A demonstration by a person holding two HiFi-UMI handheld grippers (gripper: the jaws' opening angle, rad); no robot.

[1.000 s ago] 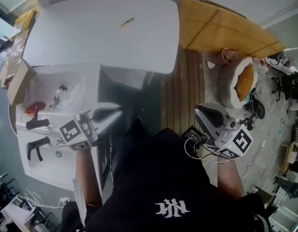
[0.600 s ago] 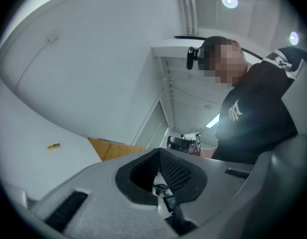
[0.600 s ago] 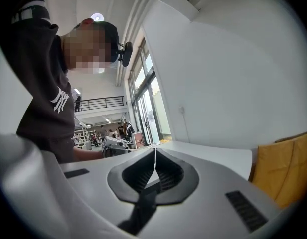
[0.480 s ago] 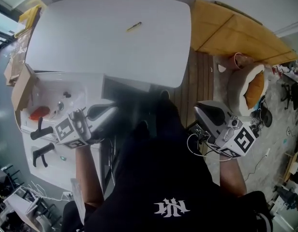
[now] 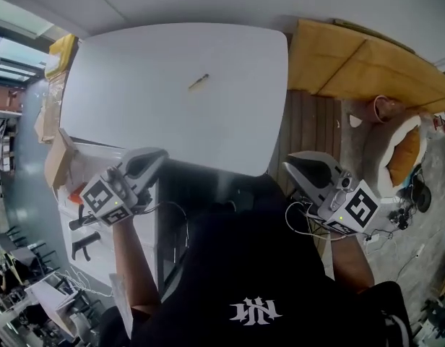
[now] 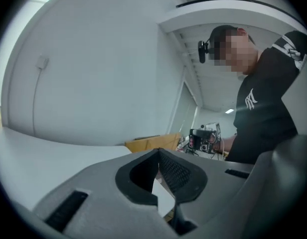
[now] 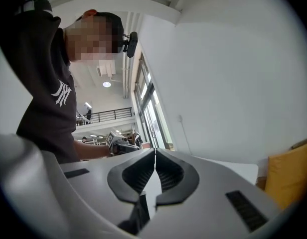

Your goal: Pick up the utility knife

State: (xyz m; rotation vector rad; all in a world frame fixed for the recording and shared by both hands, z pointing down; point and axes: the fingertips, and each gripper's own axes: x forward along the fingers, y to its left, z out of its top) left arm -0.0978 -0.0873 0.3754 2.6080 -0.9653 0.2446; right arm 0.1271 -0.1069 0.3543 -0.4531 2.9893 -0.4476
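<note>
While the slim, yellowish utility knife [image 5: 199,82] is lying untouched toward the far middle of the smooth white table with rounded corners [image 5: 136,107], you are holding both tools well short of it. As far as I am judging, the pickup is not yet begun.

Your left grey plastic gripper with its square-marker cube [image 5: 159,154] is hovering at the table's near edge, toward the left. Its jaws are pressed together with nothing between them. Your right grey plastic gripper [image 5: 289,166] is hanging just off the near right corner, over the brown slatted wooden floor [image 5: 309,121], with its jaws likewise meeting tip to tip and empty.

Everything is remaining to do: reaching across the tabletop, parting one pair of jaws, closing on the handle and lifting.

The knife is looking thin and stick-like, lying flat and slanted on a hard, matt surface. I am expecting it to offer little height for the dark ribbed pads [image 7: 167,179] lining each jaw. Flat mustard-yellow panels [image 5: 338,56] are sitting just past the table's far right edge.
</note>
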